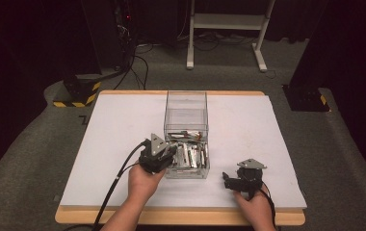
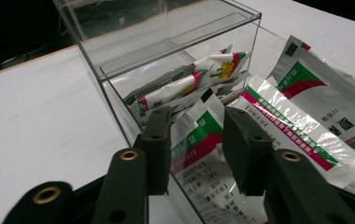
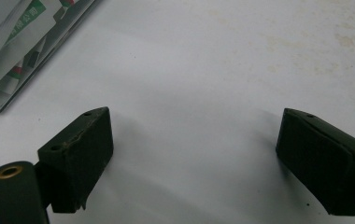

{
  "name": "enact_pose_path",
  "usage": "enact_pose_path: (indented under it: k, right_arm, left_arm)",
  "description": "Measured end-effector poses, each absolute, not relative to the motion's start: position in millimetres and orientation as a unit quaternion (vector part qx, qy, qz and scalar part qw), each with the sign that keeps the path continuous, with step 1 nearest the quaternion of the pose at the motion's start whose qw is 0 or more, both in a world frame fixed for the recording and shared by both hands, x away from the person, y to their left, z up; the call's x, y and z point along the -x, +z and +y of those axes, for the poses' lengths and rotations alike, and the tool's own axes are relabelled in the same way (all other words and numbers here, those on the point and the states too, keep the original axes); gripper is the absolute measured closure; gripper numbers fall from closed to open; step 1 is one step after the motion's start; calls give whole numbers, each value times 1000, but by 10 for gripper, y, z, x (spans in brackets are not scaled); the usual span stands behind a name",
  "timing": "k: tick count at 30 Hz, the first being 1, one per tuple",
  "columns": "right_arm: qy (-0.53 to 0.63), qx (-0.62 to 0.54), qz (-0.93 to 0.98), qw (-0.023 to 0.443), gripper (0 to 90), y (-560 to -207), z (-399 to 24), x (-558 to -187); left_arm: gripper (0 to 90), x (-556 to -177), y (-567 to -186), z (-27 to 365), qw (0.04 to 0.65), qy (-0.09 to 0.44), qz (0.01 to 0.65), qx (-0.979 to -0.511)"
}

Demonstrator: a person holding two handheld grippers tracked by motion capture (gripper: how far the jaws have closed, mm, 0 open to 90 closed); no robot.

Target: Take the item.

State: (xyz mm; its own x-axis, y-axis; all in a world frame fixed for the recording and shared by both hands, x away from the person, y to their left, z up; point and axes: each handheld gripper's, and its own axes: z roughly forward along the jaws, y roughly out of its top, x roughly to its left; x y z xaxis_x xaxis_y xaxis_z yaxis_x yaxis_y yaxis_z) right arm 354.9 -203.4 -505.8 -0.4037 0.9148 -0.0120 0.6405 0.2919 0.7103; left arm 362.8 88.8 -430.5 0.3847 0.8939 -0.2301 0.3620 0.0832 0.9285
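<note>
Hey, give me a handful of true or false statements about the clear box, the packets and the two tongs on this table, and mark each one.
1. The clear box holds foil packets. True.
2. The right tongs grip a packet. False: they stand wide open over bare table.
3. The left tongs have a packet between their pads. True.
4. The box stands at the table's right edge. False: it stands near the middle.
5. The right tongs sit right of the box. True.

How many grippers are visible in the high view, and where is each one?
2. The left gripper is at the near left side of the clear box, over the sachets. The right gripper rests on the white table, right of the box.
</note>
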Motion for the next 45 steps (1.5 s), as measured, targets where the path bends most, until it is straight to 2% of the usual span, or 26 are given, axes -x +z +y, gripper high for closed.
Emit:
enact_pose_path:
  k: [9,14,32,45]
  right_arm:
    - [319,-502,774,216,109,-5059,-2032,-3549]
    - [319,-502,774,217,109,-5059,-2032,-3548]
    - [319,-502,775,217,110,-5059,-2032,-3548]
    - [319,-502,775,217,110,-5059,-2032,-3548]
  left_arm:
    - [757,-3591,-4317,943,563,236,508,-608]
    - [869,-3552,-4330,992,579,235,512,-590]
    - [899,-3447,-4250,1047,628,243,499,-545]
    - [900,-3409,-4173,1091,646,246,492,-529]
